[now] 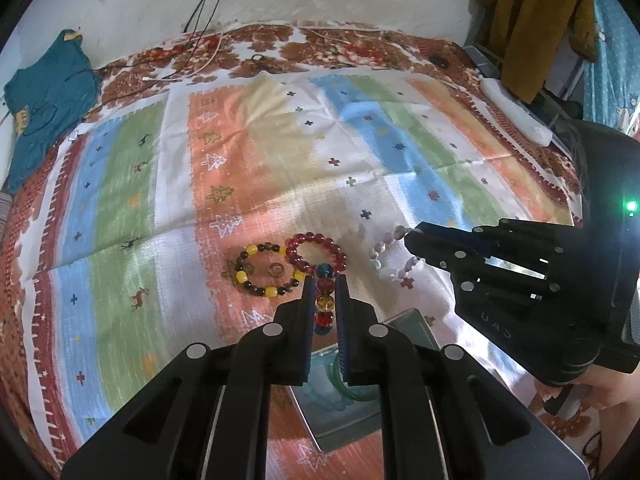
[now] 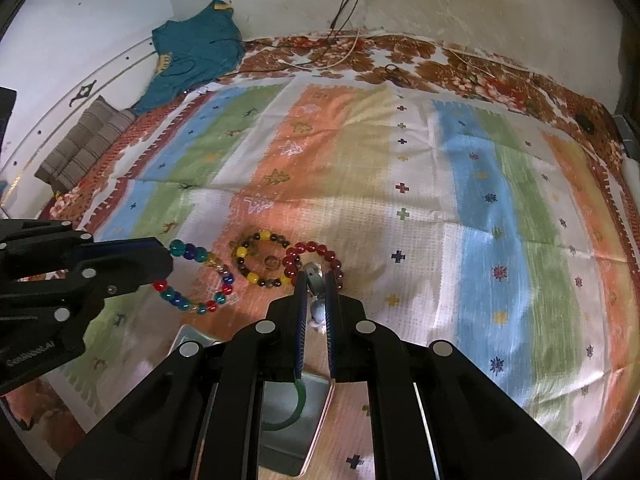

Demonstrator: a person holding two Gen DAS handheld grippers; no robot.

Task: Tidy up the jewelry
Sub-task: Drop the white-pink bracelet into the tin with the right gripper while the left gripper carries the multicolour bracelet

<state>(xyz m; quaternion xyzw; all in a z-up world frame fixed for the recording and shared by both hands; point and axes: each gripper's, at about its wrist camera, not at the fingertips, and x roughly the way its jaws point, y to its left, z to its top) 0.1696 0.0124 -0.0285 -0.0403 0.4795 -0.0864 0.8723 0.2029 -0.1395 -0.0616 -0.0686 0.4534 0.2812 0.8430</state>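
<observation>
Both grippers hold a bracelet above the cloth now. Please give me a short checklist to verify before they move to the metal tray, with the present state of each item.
1. Left gripper shut on multicolour bracelet: ok.
2. Right gripper shut on pale bracelet: ok.
3. Both bracelets lifted off the cloth: cannot tell.
4. Metal tray has free room beside the green bangle: ok.
5. Red bracelet and yellow-and-dark bracelet clear of the held ones: cannot tell.

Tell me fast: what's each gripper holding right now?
Left gripper: closed on the multicolored bracelet.
Right gripper: closed on the pale bead bracelet.
</observation>
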